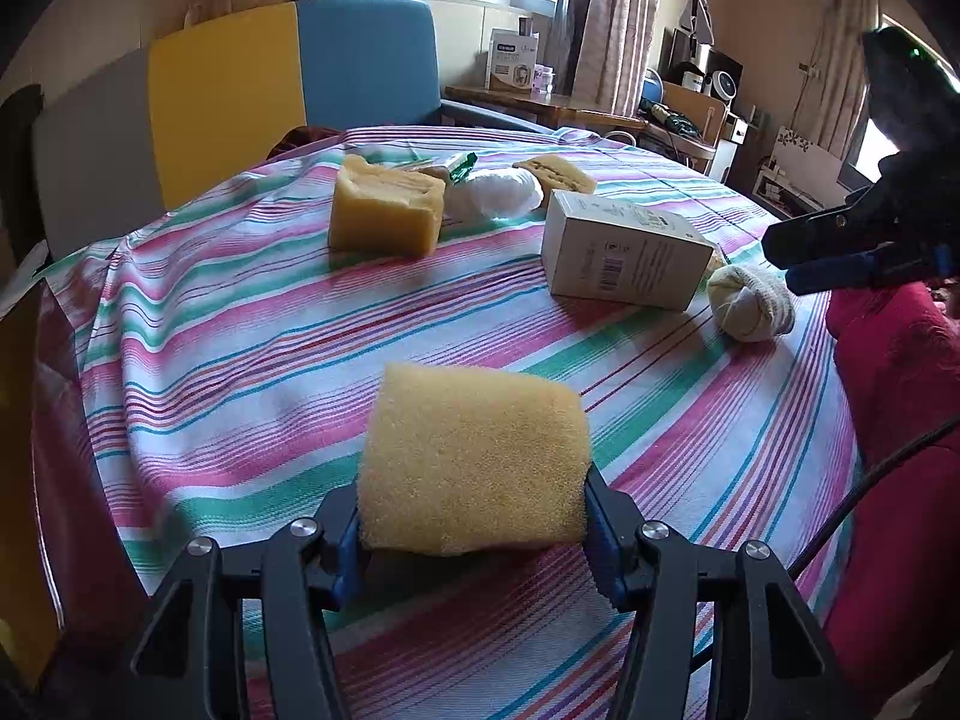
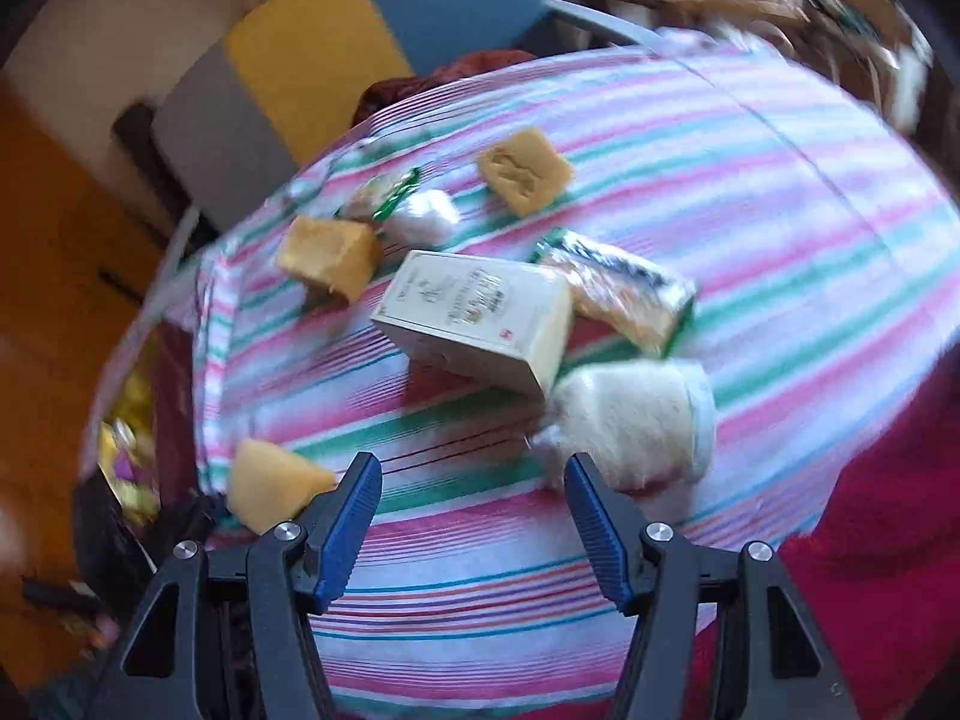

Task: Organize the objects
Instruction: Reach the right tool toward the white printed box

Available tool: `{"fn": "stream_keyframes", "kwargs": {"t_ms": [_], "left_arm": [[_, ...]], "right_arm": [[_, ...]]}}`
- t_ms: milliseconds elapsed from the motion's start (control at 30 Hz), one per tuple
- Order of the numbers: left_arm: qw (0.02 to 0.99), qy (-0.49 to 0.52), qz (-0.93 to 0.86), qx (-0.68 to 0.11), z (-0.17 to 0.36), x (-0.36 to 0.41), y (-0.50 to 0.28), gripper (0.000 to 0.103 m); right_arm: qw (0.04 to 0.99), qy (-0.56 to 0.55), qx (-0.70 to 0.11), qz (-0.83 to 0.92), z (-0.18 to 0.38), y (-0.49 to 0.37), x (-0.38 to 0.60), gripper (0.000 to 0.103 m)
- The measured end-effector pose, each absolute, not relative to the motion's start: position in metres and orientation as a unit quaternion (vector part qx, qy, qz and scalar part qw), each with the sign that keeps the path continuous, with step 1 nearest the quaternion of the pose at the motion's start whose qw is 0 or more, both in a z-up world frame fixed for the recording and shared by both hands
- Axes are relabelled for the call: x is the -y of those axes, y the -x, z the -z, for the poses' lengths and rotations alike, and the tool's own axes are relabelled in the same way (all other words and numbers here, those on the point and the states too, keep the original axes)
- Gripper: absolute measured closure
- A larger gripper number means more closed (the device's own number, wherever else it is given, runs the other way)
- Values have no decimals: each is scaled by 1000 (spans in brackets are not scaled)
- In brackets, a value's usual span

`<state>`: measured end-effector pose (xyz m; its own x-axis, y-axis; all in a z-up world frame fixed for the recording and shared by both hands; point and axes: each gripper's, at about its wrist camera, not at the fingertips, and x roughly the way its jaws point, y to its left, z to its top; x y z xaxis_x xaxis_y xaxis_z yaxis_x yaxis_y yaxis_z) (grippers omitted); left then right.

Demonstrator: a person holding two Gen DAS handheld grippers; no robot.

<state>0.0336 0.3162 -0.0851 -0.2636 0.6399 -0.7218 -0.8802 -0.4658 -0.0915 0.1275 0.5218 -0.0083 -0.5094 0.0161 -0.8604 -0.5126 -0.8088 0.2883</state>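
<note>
My left gripper [image 1: 474, 516] is shut on a yellow sponge [image 1: 474, 462], held just above the striped tablecloth [image 1: 240, 324]; the same sponge shows at the left edge of the right wrist view [image 2: 270, 483]. My right gripper [image 2: 471, 480] stands open with nothing between its blue pads [image 2: 354, 510]; it also shows at the right of the left wrist view [image 1: 840, 255]. A rolled white sock [image 2: 630, 420] [image 1: 750, 303] lies just past its right finger. A white box [image 2: 480, 318] [image 1: 624, 252] lies beyond it.
A thick yellow sponge block [image 1: 384, 210], a flatter sponge [image 1: 561, 173], a white bundle [image 1: 498, 195], a green wrapper [image 1: 462, 167] and a clear food packet [image 2: 624, 294] lie farther back. Red fabric [image 1: 900, 372] borders the table's right. Yellow and blue chair backs [image 1: 300, 66] stand behind.
</note>
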Motion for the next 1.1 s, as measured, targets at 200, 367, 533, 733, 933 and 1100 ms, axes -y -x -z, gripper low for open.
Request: {"fn": "stream_keyframes", "kwargs": {"t_ms": [200,367,533,733,933,1100], "left_arm": [[490,360,-776,-165,85,-316,-33,44],[492,361,-775,-162,86,-316,-32,43],[492,362,-775,-162,86,-317,-32,43],[494,363,-774,-158,87,-316,-31,43],[497,364,-773,-152,87,-315,-29,43],[495,363,-775,-153,87,-315,-30,43]], "right_arm": [[132,516,-99,-841,-5,-75,-519,27],[108,570,-6,-815,13,-32,-523,25],[109,616,38,-779,43,-4,-528,26],[123,584,9,-803,41,1,-514,49],[137,533,-64,-833,36,-14,-501,50],[151,503,-96,-846,36,-18,-506,51]]}}
